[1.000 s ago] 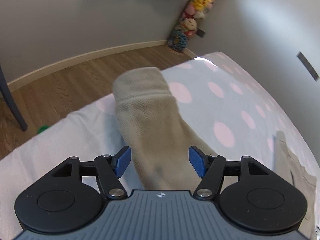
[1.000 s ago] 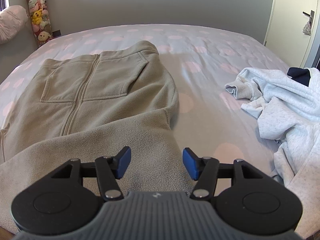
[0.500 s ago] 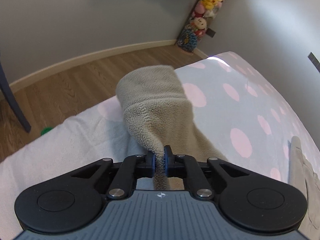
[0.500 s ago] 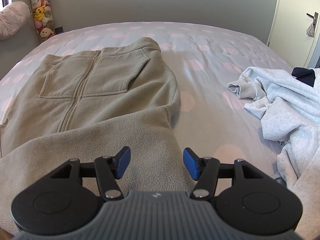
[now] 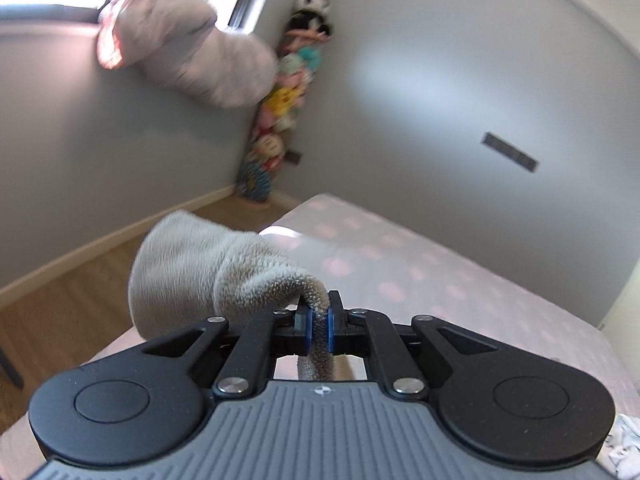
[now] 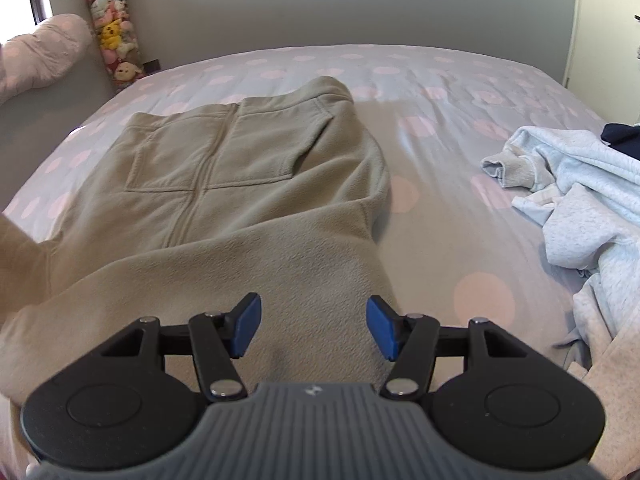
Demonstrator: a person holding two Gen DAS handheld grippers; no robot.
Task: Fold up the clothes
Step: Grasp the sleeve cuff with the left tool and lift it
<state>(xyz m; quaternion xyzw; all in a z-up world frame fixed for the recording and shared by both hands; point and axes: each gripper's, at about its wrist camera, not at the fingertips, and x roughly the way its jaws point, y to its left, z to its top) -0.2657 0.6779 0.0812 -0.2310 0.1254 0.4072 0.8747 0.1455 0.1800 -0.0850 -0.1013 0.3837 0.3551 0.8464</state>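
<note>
A beige fleece jacket (image 6: 240,168) lies spread on the bed, its zip and two pockets facing up. My left gripper (image 5: 318,326) is shut on the jacket's sleeve (image 5: 208,276), pinching a fold of fleece between the blue pads and holding the cuff up off the bed. In the right wrist view that raised sleeve shows as a blurred beige edge (image 6: 16,256) at the far left. My right gripper (image 6: 314,330) hangs open just above the jacket's near part, nothing between its fingers.
The bed has a grey sheet with pink dots (image 6: 432,128). A crumpled pale grey sweatshirt (image 6: 576,208) lies at the right with a dark blue item (image 6: 624,136) behind it. A column of plush toys (image 6: 114,40) stands in the corner, a pink bundle (image 5: 188,48) beside it. Wooden floor (image 5: 64,292) lies left of the bed.
My left gripper closed on the sleeve, then lifted it high off the bed and tilted up toward the wall corner. The right gripper stayed open and shifted only slightly over the jacket.
</note>
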